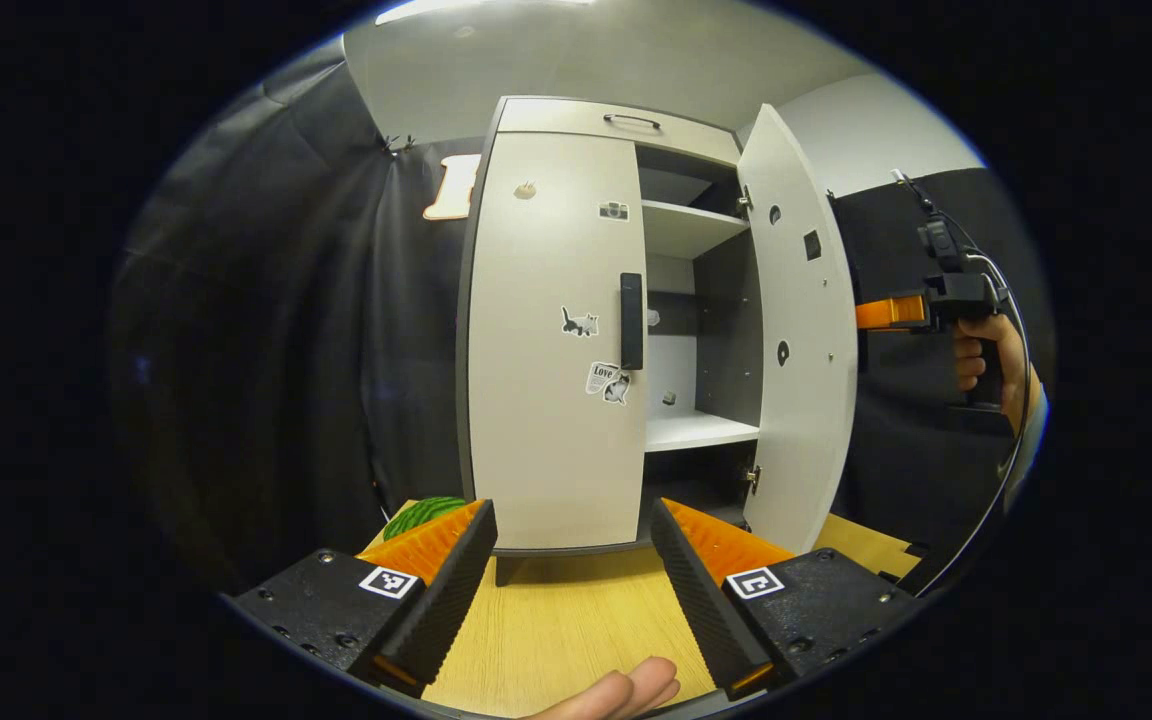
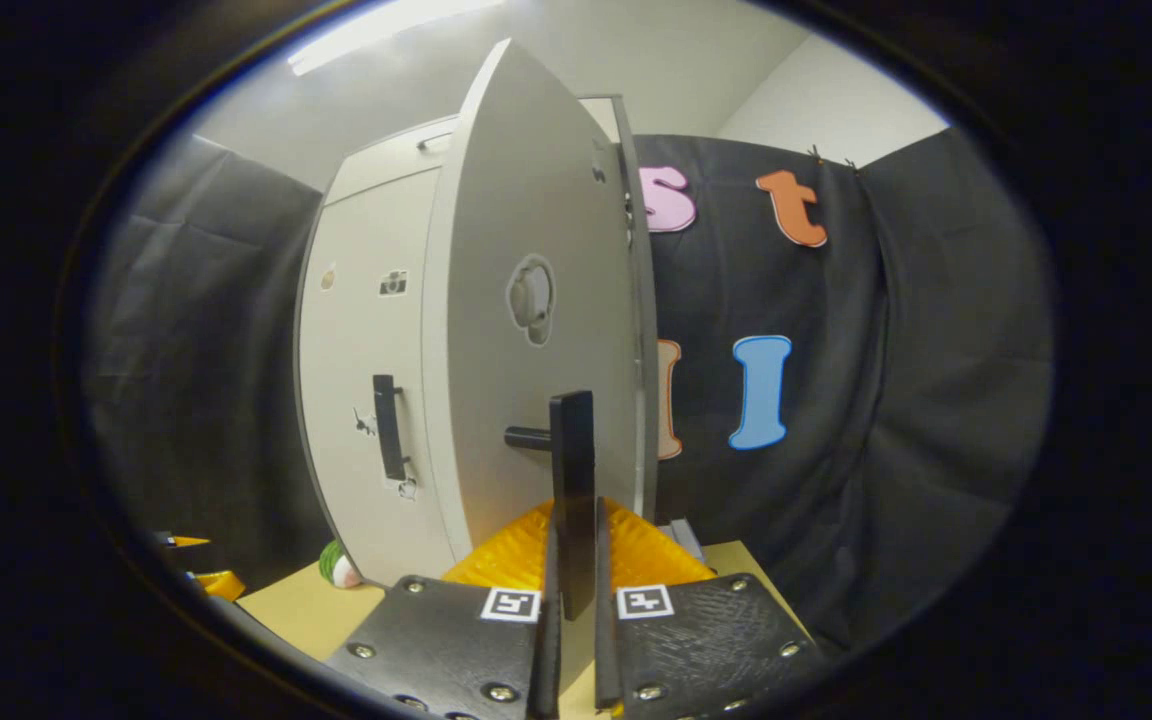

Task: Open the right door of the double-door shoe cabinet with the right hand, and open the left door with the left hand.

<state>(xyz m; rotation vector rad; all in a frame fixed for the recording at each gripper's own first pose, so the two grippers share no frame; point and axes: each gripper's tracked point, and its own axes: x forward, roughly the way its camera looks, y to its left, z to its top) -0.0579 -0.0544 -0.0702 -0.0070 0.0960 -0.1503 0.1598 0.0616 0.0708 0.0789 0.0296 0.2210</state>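
The pale shoe cabinet [image 1: 556, 115] stands on a wooden table. Its left door [image 1: 546, 400] is closed, with a dark vertical handle [image 1: 631, 320] at its inner edge. My left gripper [image 1: 576, 600] hangs open low in front of that door, apart from it, nothing between its fingers. The right door [image 1: 796, 330] is swung wide open, showing the shelves [image 1: 696, 428]. In the right gripper view my right gripper [image 2: 573, 600] is shut on the right door's handle [image 2: 573, 470], with the right door [image 2: 526, 380] seen nearly edge-on. The right gripper [image 1: 891, 312] also pokes out behind that door.
A green striped round thing [image 1: 423, 515] lies on the table [image 1: 556, 620] by the cabinet's left foot. A drawer with a handle [image 1: 631, 121] tops the cabinet. A hand [image 1: 986, 360] holds the right gripper; a fingertip [image 1: 626, 690] shows at the bottom. Black cloth surrounds the booth.
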